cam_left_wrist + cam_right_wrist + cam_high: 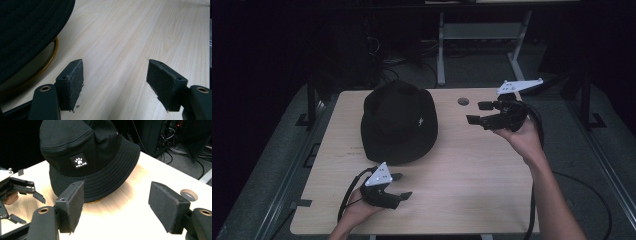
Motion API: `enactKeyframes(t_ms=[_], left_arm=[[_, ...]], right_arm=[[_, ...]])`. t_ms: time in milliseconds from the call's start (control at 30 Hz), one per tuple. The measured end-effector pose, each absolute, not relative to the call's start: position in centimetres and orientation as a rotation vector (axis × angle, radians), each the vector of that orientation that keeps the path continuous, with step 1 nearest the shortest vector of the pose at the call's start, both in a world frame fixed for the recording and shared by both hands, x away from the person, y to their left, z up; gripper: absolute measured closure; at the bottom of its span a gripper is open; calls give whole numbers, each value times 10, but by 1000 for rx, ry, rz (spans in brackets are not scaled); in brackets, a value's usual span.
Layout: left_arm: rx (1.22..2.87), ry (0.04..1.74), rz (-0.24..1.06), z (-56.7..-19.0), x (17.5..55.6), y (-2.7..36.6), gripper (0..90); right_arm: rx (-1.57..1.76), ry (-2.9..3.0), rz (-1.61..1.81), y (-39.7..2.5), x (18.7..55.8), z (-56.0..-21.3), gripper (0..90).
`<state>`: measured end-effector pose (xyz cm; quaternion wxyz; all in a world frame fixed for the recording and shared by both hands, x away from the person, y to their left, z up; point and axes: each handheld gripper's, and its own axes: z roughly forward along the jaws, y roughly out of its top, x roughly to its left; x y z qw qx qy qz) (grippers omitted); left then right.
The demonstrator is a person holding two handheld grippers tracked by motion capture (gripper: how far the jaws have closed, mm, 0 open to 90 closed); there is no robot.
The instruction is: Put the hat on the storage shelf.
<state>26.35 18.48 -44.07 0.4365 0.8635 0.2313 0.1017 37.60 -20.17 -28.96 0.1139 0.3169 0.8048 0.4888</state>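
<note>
A black bucket hat (399, 121) with a small white logo patch rests brim-down on the wooden table (472, 175), left of centre. In the right gripper view the hat (87, 157) fills the upper middle, and a gold ring shows under its brim. My left gripper (401, 185) sits low near the front edge, just below the hat's brim, jaws apart and empty. From the left gripper view its jaws (115, 85) frame bare wood, the hat brim (27, 32) at the upper left. My right gripper (479, 113) hovers right of the hat, open, pointing toward it.
A round cable hole (463, 101) lies in the table near its back edge, seen also as the hole (188, 194) in the right gripper view. Cables trail from both grippers. Desk legs and dark equipment stand beyond the far edge.
</note>
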Motion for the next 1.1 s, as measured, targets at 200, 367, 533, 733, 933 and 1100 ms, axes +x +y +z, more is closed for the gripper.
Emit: enactKeyframes(t_ms=[200, 367, 533, 733, 933, 1100], left_arm=[[2156, 579, 258, -441, 263, 186, 285], [2155, 583, 254, -441, 264, 186, 279], [2152, 590, 253, -441, 263, 186, 275], [2152, 595, 260, -441, 265, 188, 266], [2140, 605, 264, -440, 265, 189, 261], [2139, 614, 266, -440, 265, 190, 253]], right_arm=[[965, 2348, 1435, -217, 368, -299, 270], [994, 2332, 1447, -229, 358, -313, 266], [1042, 2335, 1445, -240, 352, -327, 257], [1058, 2323, 1457, -249, 342, -341, 245], [1085, 2324, 1439, -257, 330, -356, 233], [1103, 2311, 1440, -264, 319, -366, 219]])
